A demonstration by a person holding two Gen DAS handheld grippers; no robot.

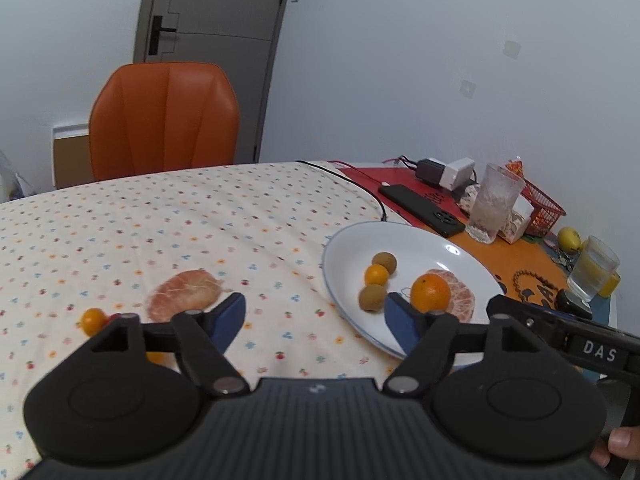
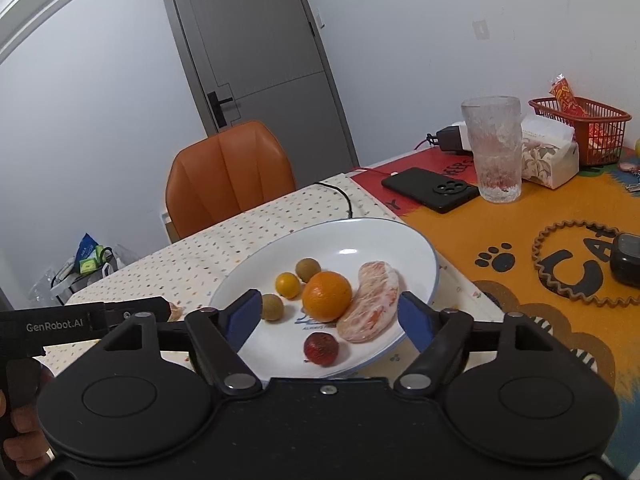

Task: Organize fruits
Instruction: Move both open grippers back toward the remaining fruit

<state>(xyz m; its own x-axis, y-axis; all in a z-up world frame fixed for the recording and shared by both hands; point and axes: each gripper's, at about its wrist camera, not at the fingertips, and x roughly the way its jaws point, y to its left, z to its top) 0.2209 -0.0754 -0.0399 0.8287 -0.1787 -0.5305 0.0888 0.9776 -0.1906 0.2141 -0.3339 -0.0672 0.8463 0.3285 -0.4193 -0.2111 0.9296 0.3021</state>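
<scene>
Grippers first: left gripper point(image 1: 316, 316) angled down over the worktop point(image 1: 160, 220) just left of the plate point(image 2: 360, 236), jaws wide, nothing between; right gripper point(image 2: 326, 314) tilted down at the plate's near rim, jaws wide, gripping nothing. On the plate: pomelo segment point(image 2: 370, 308), orange point(image 2: 327, 296), dark red fruit point(image 2: 321, 349), small yellow citrus point(image 2: 288, 285), two brown longans point(image 2: 308, 269). Left of the plate, on the cloth: another pomelo piece point(image 1: 185, 294), small orange fruit point(image 1: 93, 320).

Both grippers tilt downward, side by side. The left gripper point(image 1: 316, 320) has its jaws spread wide with nothing between them; the right gripper point(image 2: 328, 318) likewise, gripping nothing.
</scene>
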